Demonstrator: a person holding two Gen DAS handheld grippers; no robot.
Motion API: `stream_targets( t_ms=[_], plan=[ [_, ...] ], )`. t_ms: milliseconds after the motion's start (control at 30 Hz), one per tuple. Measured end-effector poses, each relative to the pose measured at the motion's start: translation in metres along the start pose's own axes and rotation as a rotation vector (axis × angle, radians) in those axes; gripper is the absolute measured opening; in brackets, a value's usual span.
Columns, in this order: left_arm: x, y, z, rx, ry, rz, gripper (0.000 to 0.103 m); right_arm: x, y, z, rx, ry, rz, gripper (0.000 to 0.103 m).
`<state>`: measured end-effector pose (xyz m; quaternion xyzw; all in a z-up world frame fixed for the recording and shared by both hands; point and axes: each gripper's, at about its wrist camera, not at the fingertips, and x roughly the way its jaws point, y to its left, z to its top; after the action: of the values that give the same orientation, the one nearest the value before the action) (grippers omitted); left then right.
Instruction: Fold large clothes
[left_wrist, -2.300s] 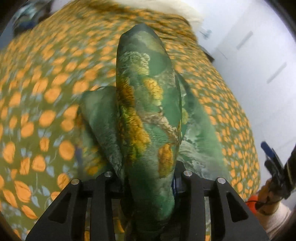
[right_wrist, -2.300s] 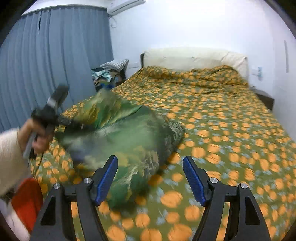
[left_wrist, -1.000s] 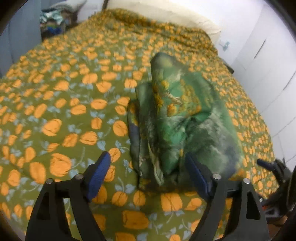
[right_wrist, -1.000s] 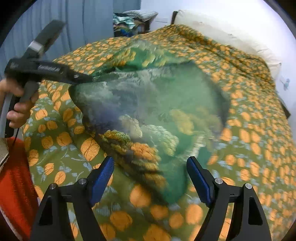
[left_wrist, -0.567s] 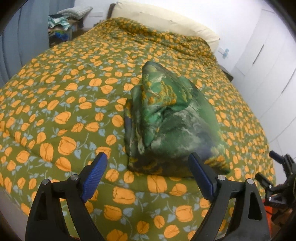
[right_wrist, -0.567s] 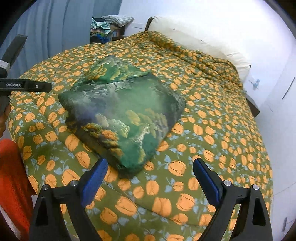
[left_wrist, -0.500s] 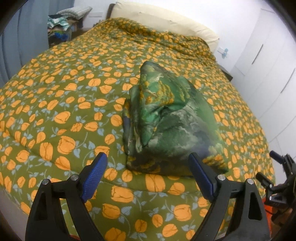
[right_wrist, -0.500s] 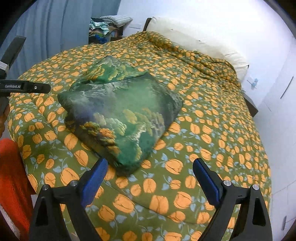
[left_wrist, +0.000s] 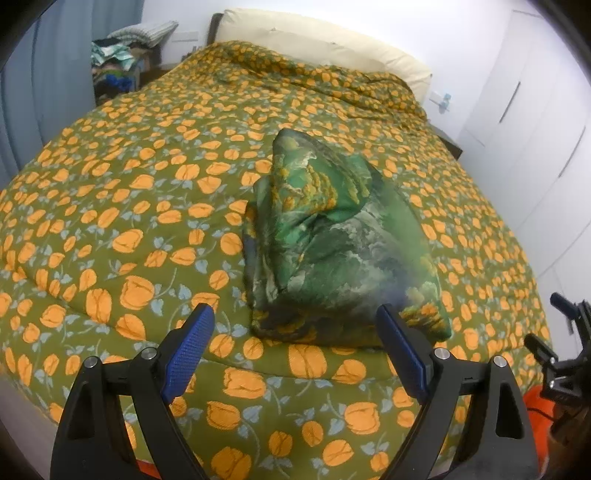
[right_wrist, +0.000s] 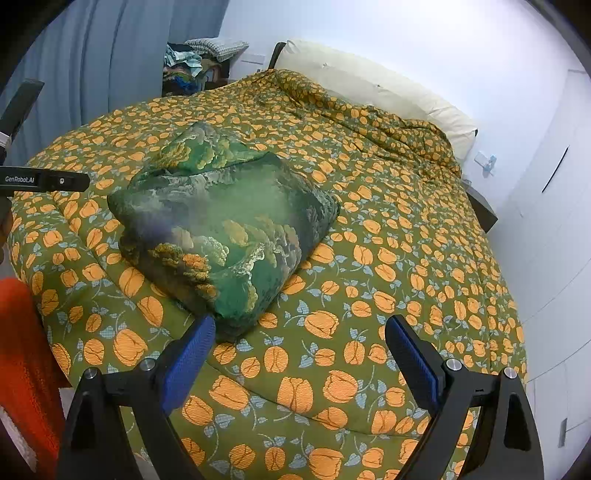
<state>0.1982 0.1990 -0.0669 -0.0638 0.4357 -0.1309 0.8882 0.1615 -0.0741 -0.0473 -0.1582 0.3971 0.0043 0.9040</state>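
The left tongs (left_wrist: 293, 345) are seen fully open and empty, withdrawn to the near edge of the bed (left_wrist: 110, 206); a moment earlier they were clamped on the cloth. The folded green garment (left_wrist: 332, 236) has been released and now rests as a compact bundle on the near middle of the orange-flowered quilt (right_wrist: 406, 229), its stacked layers showing along the left edge. The right tongs (right_wrist: 299, 345) are likewise open and empty, set back just short of the bundle's near corner. The fold is judged complete or nearly so. At the far left, curtains (right_wrist: 92, 59) and a heap of clothes (right_wrist: 184, 70) are visible; at the far end, a cream pillow (right_wrist: 369, 88); at the right, white cupboard doors (left_wrist: 535, 122).
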Motion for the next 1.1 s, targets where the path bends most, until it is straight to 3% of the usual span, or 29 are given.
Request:
stream_targets(
  t_ms=[933,1100],
  plan=[
    [0.017,-0.004,0.007,0.031,0.028,0.001,0.09,0.013,0.001,0.004,0.005,0.032,-0.001,0.092],
    [0.033,0.0,0.031,0.034,0.034,-0.039,0.092,0.028,-0.003,0.004,0.027,0.048,0.03,0.092]
  ],
)
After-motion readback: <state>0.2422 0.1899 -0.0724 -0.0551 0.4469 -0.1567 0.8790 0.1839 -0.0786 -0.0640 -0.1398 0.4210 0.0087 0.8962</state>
